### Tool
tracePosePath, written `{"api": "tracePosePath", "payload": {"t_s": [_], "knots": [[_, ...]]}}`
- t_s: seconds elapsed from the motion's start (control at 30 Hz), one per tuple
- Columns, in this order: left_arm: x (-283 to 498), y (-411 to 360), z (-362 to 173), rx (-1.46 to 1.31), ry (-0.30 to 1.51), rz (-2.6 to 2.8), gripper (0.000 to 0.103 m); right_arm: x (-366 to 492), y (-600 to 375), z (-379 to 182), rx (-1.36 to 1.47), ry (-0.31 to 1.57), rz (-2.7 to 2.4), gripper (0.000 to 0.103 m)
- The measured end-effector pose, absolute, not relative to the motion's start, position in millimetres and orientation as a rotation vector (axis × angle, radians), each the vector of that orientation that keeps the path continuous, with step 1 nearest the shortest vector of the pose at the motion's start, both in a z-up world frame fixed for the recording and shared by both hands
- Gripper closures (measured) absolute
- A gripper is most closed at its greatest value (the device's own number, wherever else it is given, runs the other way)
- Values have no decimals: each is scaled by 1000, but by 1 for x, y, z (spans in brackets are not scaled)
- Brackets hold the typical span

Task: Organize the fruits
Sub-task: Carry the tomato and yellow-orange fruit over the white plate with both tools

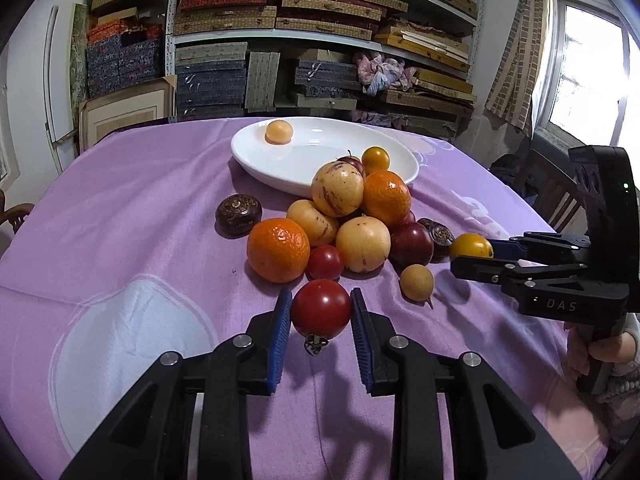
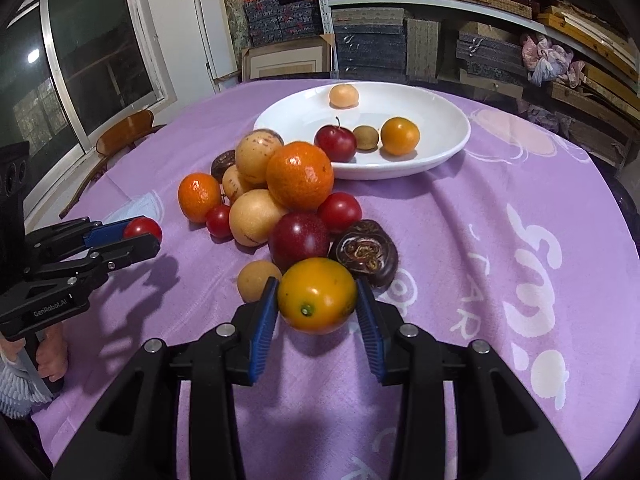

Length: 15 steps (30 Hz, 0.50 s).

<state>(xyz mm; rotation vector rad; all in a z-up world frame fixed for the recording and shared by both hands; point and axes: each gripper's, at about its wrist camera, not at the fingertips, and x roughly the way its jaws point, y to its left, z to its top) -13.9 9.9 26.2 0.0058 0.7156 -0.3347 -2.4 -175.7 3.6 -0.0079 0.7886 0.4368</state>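
My left gripper (image 1: pixel 320 304) is shut on a red tomato (image 1: pixel 321 310), stem end down, at the near edge of the fruit pile. The right wrist view shows this gripper (image 2: pixel 149 236) at far left with the tomato (image 2: pixel 142 228). My right gripper (image 2: pixel 317 286) is shut on a yellow-orange tomato (image 2: pixel 316 296). It also enters the left wrist view (image 1: pixel 472 258) from the right, still holding that fruit (image 1: pixel 471 246). The pile holds oranges (image 1: pixel 278 250), pale yellow fruits (image 1: pixel 362 244), a dark plum (image 2: pixel 299 240) and small tomatoes (image 1: pixel 325 262). A white plate (image 2: pixel 460 136) behind it carries several small fruits.
A purple cloth (image 1: pixel 140 220) covers the round table. A brown knobbly fruit (image 1: pixel 239 214) lies left of the pile, another (image 2: pixel 366 252) right of it. Shelves of stacked boxes (image 1: pixel 320 20) stand behind, a wooden chair (image 2: pixel 124 132) at the window side. A hand (image 2: pixel 50 350) grips each handle.
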Motion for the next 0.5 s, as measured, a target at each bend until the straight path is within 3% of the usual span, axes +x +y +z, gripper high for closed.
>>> {"api": "tracePosePath", "payload": {"t_s": [0.23, 0.5], "knots": [[36, 11, 59, 28, 703, -310, 73, 11, -199, 28, 42, 740, 383, 65], [126, -2, 79, 6, 726, -280, 73, 89, -212, 66, 72, 702, 284, 65]]}}
